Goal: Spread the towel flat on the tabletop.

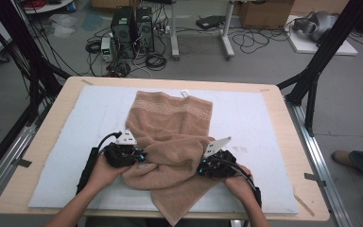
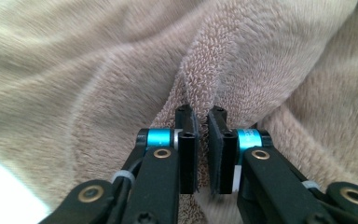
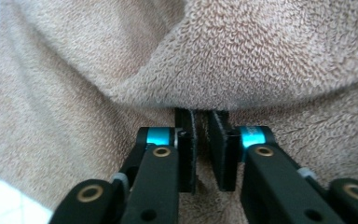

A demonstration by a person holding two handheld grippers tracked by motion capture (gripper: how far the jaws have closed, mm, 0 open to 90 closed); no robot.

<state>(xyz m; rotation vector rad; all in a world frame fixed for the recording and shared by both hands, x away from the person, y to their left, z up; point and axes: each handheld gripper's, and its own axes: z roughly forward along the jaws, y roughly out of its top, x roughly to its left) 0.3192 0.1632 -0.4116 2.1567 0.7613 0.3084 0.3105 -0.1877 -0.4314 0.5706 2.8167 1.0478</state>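
A: From the high view, where is everything?

B: The brown towel [image 1: 170, 142] lies rumpled on the white mat [image 1: 260, 123] covering the surface, its far end flat and its near end bunched, with one corner hanging over the near edge. The left gripper [image 1: 139, 156] bites into the bunched fold on its side, and the right gripper [image 1: 202, 166] does the same opposite.

A: And the left gripper view?

B: The jaws stand nearly together, a thin ridge of towel [image 2: 200, 88] pinched between the pads.

A: The right gripper view?

B: Much the same: the jaws are almost closed, and a fold of towel [image 3: 242, 70] drapes over their tips, with cloth caught in the narrow gap.

A: So how should the fold go?

B: I'd judge both grips shallow. Lift both hands together, keep the cloth taut between them, and carry the near edge evenly towards the far end so neither pinch slips.
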